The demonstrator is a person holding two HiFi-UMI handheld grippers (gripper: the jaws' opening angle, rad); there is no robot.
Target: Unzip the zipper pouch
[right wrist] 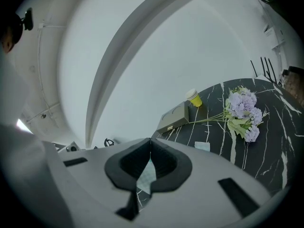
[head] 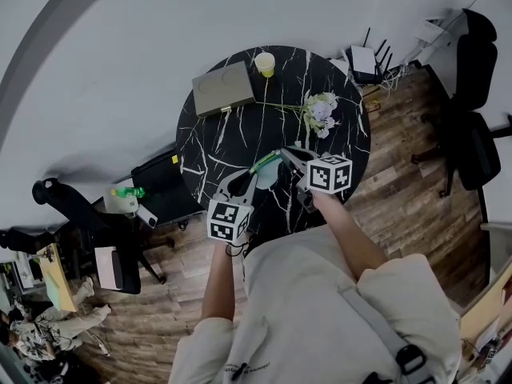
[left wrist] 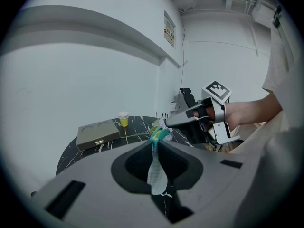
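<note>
While left tool (head: 250, 176) and right tool (head: 286, 154) pinch it, the zipper pouch (head: 266, 169) stretches lengthwise between them.

- The desk (head: 210, 146) lay bare across its left and middle, leaving an open lane between the grey box (head: 223, 89) and the near rim.
- The far rim was taken up by the box at the left and a yellow cup (head: 265, 63) near it.
- Flowers (head: 320, 112) blocked the right side, their stems lying across towards the box.
- Over the near rim, the left gripper (head: 254, 174) and right gripper (head: 286, 154) barred the way, with the zipper pouch (head: 266, 170) strung between their jaws.
</note>
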